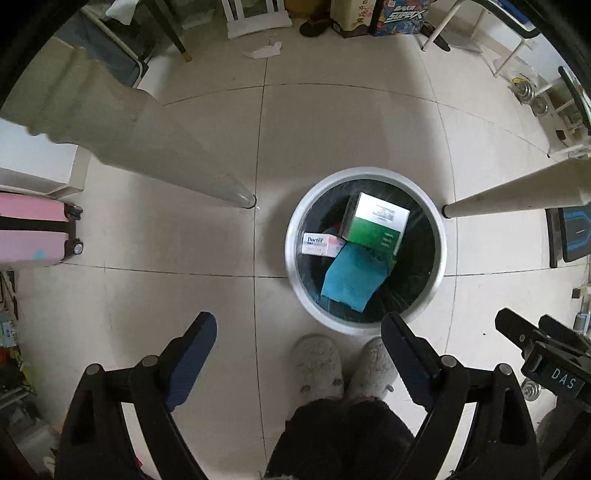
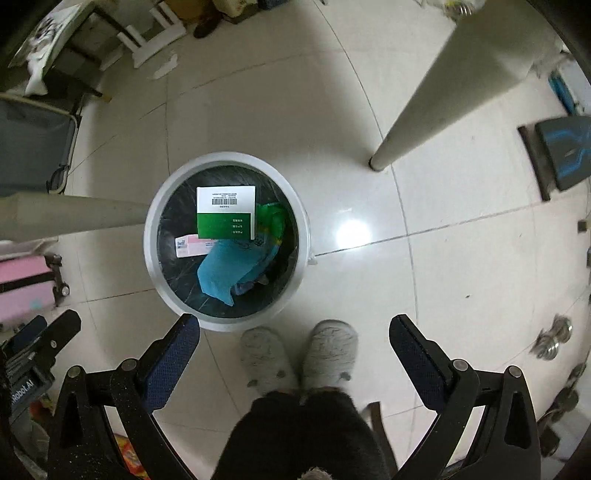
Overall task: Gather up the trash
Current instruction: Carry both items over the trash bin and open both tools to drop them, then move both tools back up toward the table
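Both grippers, left (image 1: pixel 299 334) and right (image 2: pixel 294 330), hang above the bin (image 2: pixel 226 159), jaws released and empty, since the green box (image 2: pixel 225 212) already lies inside.

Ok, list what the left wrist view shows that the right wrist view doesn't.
Only the left wrist view: the comic-print box by the far wall and the readable "Doctor" lettering on the pink-and-white box.

Only the right wrist view: a green wrapper beside the green-and-white box, and its barcode.

Both: the round trash bin, blue cloth, grey slippers, pink suitcase, and open, empty grippers.
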The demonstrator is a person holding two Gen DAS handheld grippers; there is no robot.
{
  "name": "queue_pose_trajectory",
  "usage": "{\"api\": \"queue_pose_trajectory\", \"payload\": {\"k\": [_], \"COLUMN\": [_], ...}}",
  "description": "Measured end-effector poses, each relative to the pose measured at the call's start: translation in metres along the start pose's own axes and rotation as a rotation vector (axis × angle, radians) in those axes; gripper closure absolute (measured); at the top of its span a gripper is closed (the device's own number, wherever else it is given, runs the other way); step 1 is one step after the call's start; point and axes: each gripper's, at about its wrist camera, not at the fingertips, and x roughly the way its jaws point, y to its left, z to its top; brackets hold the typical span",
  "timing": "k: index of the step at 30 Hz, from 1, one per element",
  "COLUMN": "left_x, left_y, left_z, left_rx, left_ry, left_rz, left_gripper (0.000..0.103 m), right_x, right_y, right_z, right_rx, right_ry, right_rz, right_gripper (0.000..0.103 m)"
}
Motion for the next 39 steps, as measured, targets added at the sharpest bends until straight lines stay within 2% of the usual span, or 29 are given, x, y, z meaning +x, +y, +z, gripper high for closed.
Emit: {"api": "queue_pose_trajectory", "payload": {"k": [10, 14, 20, 23, 29, 34, 39], "left_x": [-0.056, -0.088, -0.148, -0.189, -0.264, -0.317, -0.347], "left_y": [-0.001, -0.003, 0.001, 0.005, 0.016, 0.025, 0.027], "left_z": [-0.016, -0.021, -0.032, -0.038, -0.039, -0.018, 0.030], "left_rx": [0.001, 0.011, 0.032, 0.051, 0.049, -0.005, -0.065], "left_ry": [-0.019, -0.034, -0.065, -0.083, -0.130, -0.208, -0.277], "left_rz": [-0.016, -0.017, -0.009, 0.024, 0.028, 0.010, 0.008], "left_gripper": [0.012, 0.012, 0.012, 0.012, 0.012, 0.012, 0.012], "right_x": [-0.084, -0.126, -0.198, -0.238, -0.327, -0.394, -0.444], "right_y": [0.014, 0.017, 0.024, 0.028, 0.031, 0.035, 0.034], "right_z": [-0.019, -0.028, -0.047, -0.056, -0.071, -0.055, -0.002], "right_rx": [-0.095, -0.104, -0.130, -0.133, -0.099, -0.054, -0.026], "right_ry": [-0.053, -0.074, -0.106, -0.116, -0.123, -0.153, -0.216], "right_rz": [-0.031, -0.017, -0.003, 0.004, 0.044, 0.112, 0.133], "right_gripper": [0.000, 0.000, 0.000, 0.000, 0.000, 0.000, 0.000]}}
